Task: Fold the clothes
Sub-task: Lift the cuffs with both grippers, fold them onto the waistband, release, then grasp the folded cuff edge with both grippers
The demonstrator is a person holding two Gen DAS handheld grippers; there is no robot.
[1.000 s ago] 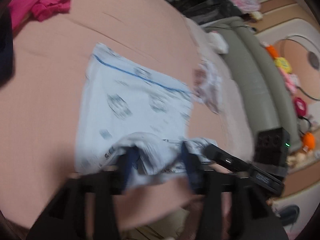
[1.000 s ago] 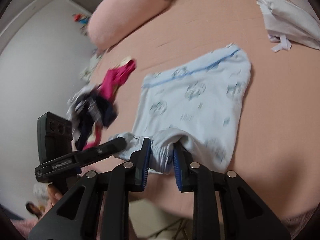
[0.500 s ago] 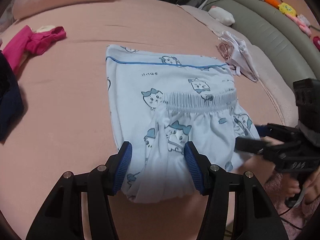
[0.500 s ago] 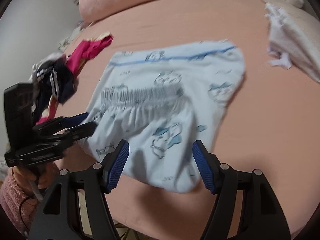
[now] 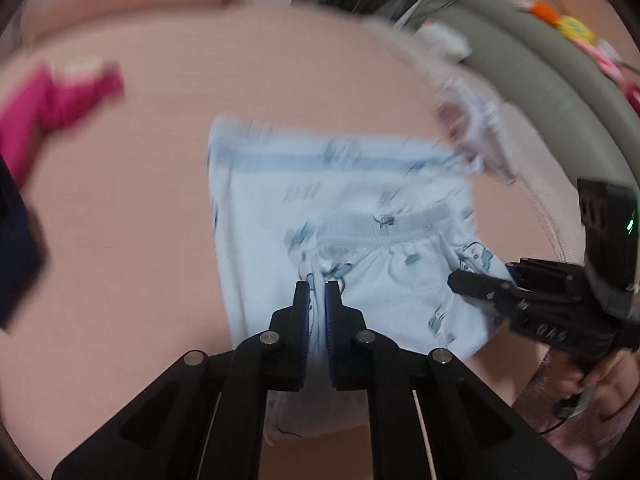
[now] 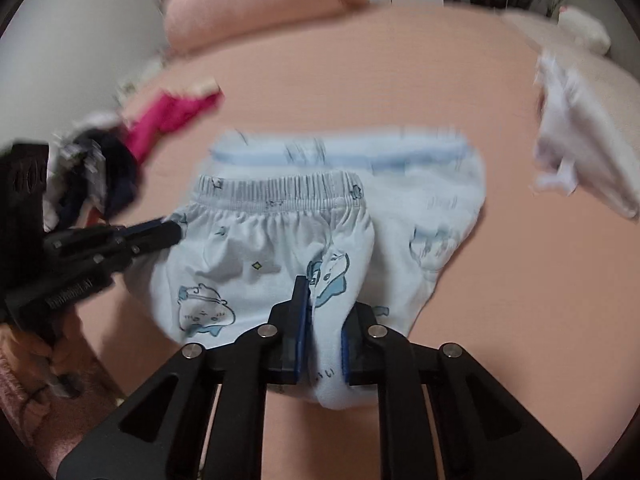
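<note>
Light blue printed shorts (image 5: 360,208) lie folded on the pink bed, their elastic waistband (image 6: 276,194) lying across the middle. My left gripper (image 5: 317,292) is shut on the near fold of the shorts at their left side. My right gripper (image 6: 325,316) is closed on the near fold of the shorts (image 6: 280,256) at their right side, with cloth bunched between its blue pads. Each gripper shows in the other's view, the right one (image 5: 480,284) and the left one (image 6: 160,232).
A magenta garment (image 5: 60,100) and a dark garment (image 5: 16,248) lie at the left. A white garment (image 6: 568,148) lies at the right. A pink pillow (image 6: 260,4) sits at the back. A grey-green bumper (image 5: 540,92) runs along the bed's right side.
Both grippers, open half a second ago, have closed on the near fold of the shorts. The views have shifted and blurred.
</note>
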